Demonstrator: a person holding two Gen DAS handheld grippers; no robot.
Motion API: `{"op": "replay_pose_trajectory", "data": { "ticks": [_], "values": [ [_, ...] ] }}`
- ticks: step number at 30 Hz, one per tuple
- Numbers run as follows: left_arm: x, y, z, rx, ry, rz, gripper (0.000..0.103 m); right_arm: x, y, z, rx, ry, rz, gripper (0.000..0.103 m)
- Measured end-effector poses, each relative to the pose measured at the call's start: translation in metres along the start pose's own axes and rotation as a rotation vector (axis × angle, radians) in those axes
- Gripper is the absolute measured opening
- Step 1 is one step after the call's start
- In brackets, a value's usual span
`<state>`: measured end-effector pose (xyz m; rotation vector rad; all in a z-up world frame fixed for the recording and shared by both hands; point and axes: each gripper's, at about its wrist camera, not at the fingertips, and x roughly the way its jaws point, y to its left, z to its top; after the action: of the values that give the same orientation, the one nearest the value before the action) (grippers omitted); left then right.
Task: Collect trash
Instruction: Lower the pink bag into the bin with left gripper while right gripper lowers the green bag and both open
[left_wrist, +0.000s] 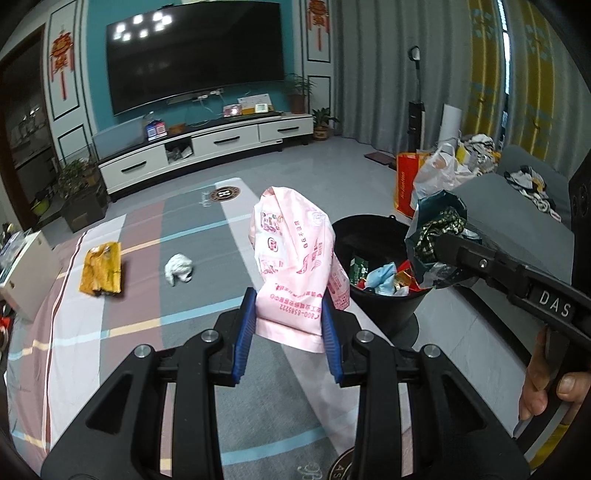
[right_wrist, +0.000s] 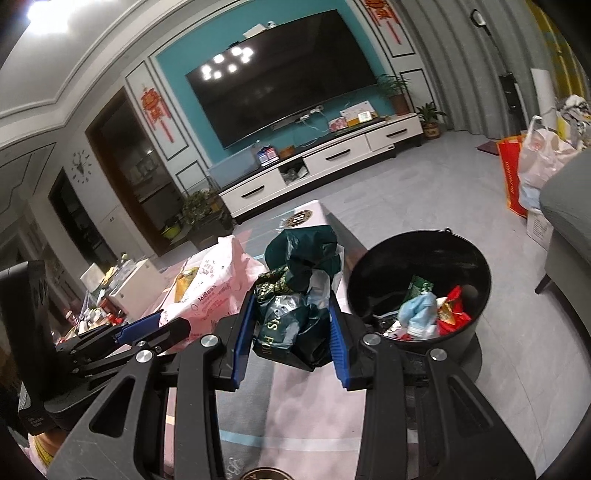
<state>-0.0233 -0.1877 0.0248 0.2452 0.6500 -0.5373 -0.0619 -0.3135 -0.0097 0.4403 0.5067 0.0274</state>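
This is a home living room. A large dark television (left_wrist: 192, 55) hangs on a teal wall above a long white media cabinet (left_wrist: 207, 147) with drawers. Red knot decorations (left_wrist: 61, 62) hang at either side, potted plants (left_wrist: 325, 122) stand nearby, and grey curtains (left_wrist: 388, 74) cover the window. A striped cloth (left_wrist: 110, 317) covers the low table, beside a grey sofa (left_wrist: 517, 229).

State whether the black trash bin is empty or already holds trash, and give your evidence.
Partly filled. The black trash bin holds wrappers at the bottom, among them a blue crumpled piece and a red wrapper; its upper wall is bare.
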Motion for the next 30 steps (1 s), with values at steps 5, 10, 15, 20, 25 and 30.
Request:
{"op": "replay_pose_trajectory", "data": {
  "ticks": [5, 10, 15, 20, 25, 30],
  "values": [
    [0.019, -0.012, 0.009, 0.020, 0.015, -0.021, 0.035, -0.001, -0.019, -0.001, 0.033, -0.003, -0.038, 0.037],
    [0.036, -0.024, 0.015, 0.043, 0.029, -0.033, 0.035, -0.001, -0.037, 0.001, 0.072, -0.012, -0.071, 0.037],
    [0.049, -0.035, 0.020, 0.063, 0.037, -0.039, 0.035, 0.002, -0.051, 0.000, 0.097, -0.012, -0.092, 0.037],
    [0.063, -0.044, 0.028, 0.084, 0.043, -0.043, 0.035, 0.005, -0.061, 0.001, 0.108, -0.016, -0.114, 0.037],
    [0.073, -0.051, 0.035, 0.103, 0.040, -0.047, 0.035, 0.008, -0.070, 0.004, 0.121, -0.021, -0.132, 0.037],
    [0.084, -0.058, 0.040, 0.113, 0.043, -0.054, 0.035, 0.011, -0.076, 0.008, 0.117, -0.026, -0.147, 0.037]
  ]
}}
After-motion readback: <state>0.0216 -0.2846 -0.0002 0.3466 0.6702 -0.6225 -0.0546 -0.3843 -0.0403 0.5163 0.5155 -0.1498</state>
